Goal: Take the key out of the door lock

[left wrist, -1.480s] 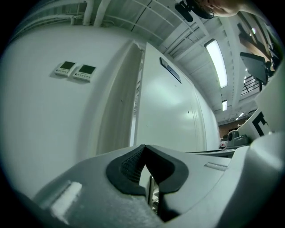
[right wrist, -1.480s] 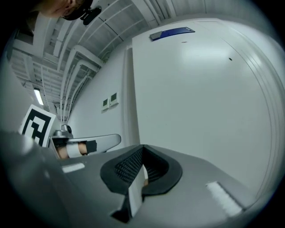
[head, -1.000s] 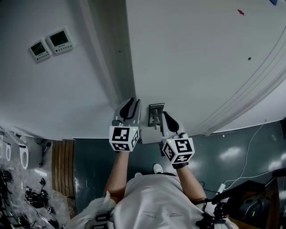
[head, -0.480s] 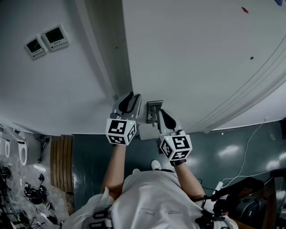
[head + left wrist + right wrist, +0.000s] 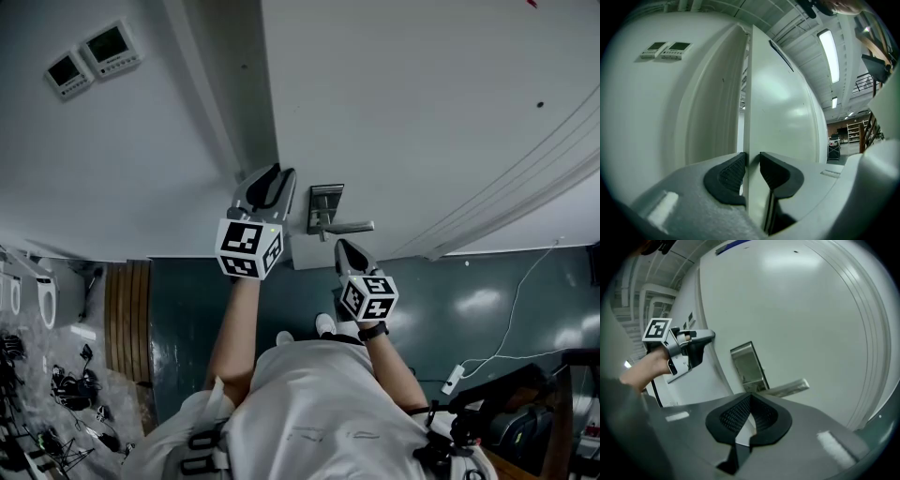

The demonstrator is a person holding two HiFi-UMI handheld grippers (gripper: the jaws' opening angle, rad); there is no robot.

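A white door (image 5: 403, 103) carries a metal lock plate (image 5: 323, 208) with a lever handle (image 5: 352, 227). My left gripper (image 5: 272, 180) straddles the door edge (image 5: 752, 117). Its jaws are closing, with one pad against each face of the door. My right gripper (image 5: 345, 249) hangs below the handle, clear of the plate, and is shut. In the right gripper view a thin pale sliver, seemingly the key (image 5: 743, 427), sits between its pads (image 5: 733, 416). That view also shows the lock plate (image 5: 749, 364), the handle (image 5: 790, 387) and the left gripper (image 5: 701, 341). No key shows in the plate.
Two wall control panels (image 5: 89, 58) hang left of the door frame (image 5: 220, 103). A slatted wooden board (image 5: 127, 328) and tangled cables (image 5: 66, 412) lie on the floor at left. A white cable (image 5: 516, 319) runs across the dark floor at right.
My right gripper has drawn back and down from the lock plate, so the plate and handle now show fully. The left gripper stays on the door edge.
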